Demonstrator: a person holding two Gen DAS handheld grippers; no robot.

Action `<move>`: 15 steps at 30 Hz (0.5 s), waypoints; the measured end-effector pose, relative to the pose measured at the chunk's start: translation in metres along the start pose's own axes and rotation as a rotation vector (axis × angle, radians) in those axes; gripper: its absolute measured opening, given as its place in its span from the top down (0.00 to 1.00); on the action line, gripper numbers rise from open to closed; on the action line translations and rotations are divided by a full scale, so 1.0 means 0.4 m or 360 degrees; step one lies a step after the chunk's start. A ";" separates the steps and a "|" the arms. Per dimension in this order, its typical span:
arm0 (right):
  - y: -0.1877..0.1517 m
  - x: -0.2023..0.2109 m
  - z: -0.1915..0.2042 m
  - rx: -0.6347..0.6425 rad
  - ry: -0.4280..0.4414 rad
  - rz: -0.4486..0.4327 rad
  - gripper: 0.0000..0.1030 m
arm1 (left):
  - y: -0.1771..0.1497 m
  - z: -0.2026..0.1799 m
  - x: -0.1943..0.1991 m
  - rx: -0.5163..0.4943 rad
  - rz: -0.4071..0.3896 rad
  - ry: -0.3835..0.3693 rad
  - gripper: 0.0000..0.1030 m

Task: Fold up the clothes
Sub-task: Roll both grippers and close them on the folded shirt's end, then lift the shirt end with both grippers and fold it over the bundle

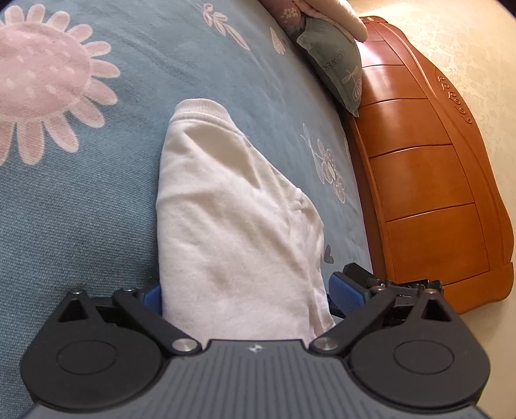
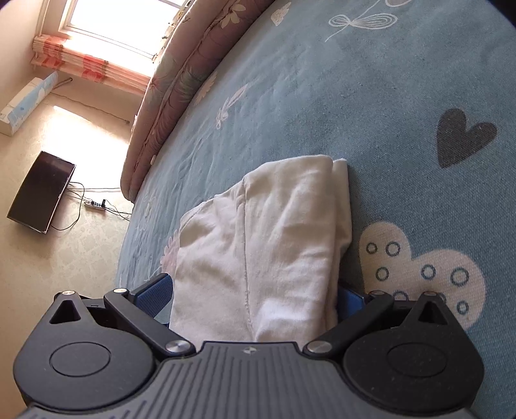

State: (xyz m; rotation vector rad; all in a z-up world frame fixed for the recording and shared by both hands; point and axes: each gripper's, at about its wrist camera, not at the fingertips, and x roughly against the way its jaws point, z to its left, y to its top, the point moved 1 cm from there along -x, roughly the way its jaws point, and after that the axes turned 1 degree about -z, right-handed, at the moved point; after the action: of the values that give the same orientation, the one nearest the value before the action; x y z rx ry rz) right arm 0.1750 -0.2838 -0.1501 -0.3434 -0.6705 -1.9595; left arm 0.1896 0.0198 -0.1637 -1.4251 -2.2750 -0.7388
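Blue woven bedspread (image 1: 80,209), soft and slightly nubby, printed with pink daisies, white hearts and a dark heart, covers the whole work surface in both views. Nearest each lens, a cream garment (image 1: 232,232) of brushed, fleecy cotton lies folded into a long narrow bundle on the spread. The left gripper (image 1: 248,296) has its jaws set wide around one end of the bundle, blue pads flanking the cloth on either side; whether they press it I cannot tell. The right gripper (image 2: 254,296) straddles the other end in the same manner, jaws wide, a stitched seam running up the fabric between them. Farther along in the left wrist view the bundle tapers to a ribbed band. Open bedspread lies flat all around the garment. Beyond, a grey-green cushion (image 1: 335,61) leans against a glossy orange wooden headboard (image 1: 429,180) with curved panels. In the right wrist view the bed's edge drops off past a quilted floral border (image 2: 180,80) to pale floor, where a dark screen (image 2: 40,191) lies below a bright window (image 2: 125,22).
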 end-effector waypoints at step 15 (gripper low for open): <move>-0.032 0.015 0.017 0.0082 -0.0035 0.0055 0.00 | 0.006 -0.001 -0.002 -0.0024 0.0046 -0.0015 0.04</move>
State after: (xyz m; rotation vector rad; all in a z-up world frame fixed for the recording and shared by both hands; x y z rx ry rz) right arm 0.1605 -0.2796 -0.1454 -0.3430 -0.7231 -1.9048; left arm 0.1922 0.0200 -0.1631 -1.4687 -2.2555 -0.7434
